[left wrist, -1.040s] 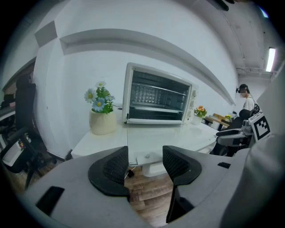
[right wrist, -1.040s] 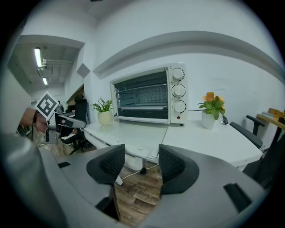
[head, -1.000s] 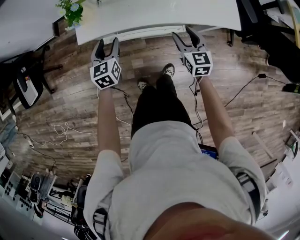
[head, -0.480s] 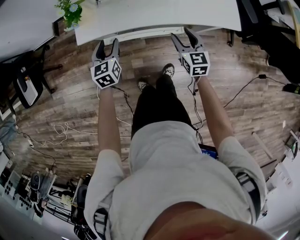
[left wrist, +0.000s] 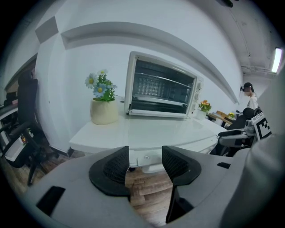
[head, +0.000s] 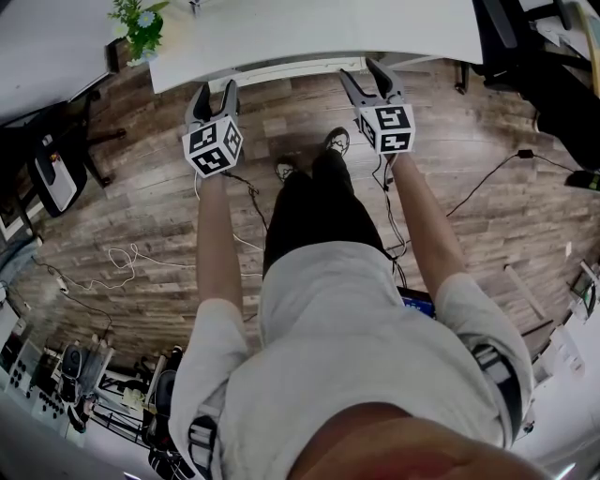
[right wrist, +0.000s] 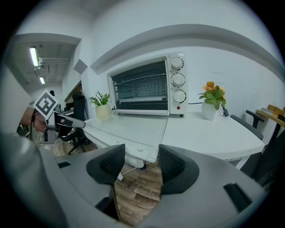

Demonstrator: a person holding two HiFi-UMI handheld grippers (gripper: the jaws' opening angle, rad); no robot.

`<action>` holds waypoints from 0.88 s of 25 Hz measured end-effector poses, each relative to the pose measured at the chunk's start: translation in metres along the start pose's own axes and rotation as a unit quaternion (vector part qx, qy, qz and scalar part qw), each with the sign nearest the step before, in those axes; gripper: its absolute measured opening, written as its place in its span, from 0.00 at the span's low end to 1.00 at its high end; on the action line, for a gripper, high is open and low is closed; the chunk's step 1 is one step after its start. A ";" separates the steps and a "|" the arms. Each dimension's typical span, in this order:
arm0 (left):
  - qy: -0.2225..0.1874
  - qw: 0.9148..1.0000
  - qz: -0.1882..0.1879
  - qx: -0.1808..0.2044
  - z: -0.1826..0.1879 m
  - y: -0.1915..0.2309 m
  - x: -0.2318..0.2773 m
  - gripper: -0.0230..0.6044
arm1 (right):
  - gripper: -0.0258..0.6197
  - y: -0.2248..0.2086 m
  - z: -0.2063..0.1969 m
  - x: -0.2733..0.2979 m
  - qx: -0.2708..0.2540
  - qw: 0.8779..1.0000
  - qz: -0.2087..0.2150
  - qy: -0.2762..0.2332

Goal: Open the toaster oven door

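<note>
Your left gripper [head: 214, 92] and right gripper [head: 363, 75] both hang over the wood-plank floor [head: 141, 206], just short of the white tabletop [head: 319, 28]. Each has its jaws spread apart, with only floor and table edge between them.

The only markings you can make out are the black-and-white square codes on the gripper cubes. The print around the white toaster oven's [right wrist: 147, 87] three dials is too small to read.

The oven stands at the back of the tabletop with its glass door shut. A cream pot of blue and white flowers [left wrist: 103, 107] is on one side and a small pot of orange flowers [right wrist: 209, 107] on the other.

The head view cuts the oven off beyond its top edge.
</note>
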State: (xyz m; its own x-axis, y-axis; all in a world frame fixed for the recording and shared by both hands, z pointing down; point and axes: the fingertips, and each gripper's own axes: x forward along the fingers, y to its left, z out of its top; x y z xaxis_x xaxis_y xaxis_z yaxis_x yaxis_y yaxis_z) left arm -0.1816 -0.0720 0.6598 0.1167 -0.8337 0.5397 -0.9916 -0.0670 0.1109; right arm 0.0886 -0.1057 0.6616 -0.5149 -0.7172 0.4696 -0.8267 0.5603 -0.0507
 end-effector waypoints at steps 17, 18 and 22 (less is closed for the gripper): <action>0.019 1.000 0.003 0.006 -0.013 0.002 0.012 0.42 | 0.37 -0.002 -0.013 0.011 0.010 1.000 -0.006 0.014; 0.019 1.000 0.003 0.006 -0.014 0.002 0.012 0.42 | 0.37 -0.002 -0.013 0.011 0.011 1.000 -0.006 0.014; 0.022 1.000 0.003 0.006 -0.015 0.003 0.014 0.42 | 0.36 -0.003 -0.015 0.013 0.014 1.000 -0.007 0.019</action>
State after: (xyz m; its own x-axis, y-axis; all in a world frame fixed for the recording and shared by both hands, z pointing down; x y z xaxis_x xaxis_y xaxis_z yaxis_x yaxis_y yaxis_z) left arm -0.1817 -0.0751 0.6803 0.1128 -0.8092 0.5766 -0.9928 -0.0684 0.0981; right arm 0.0878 -0.1100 0.6811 -0.4942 -0.7086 0.5036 -0.8403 0.5379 -0.0677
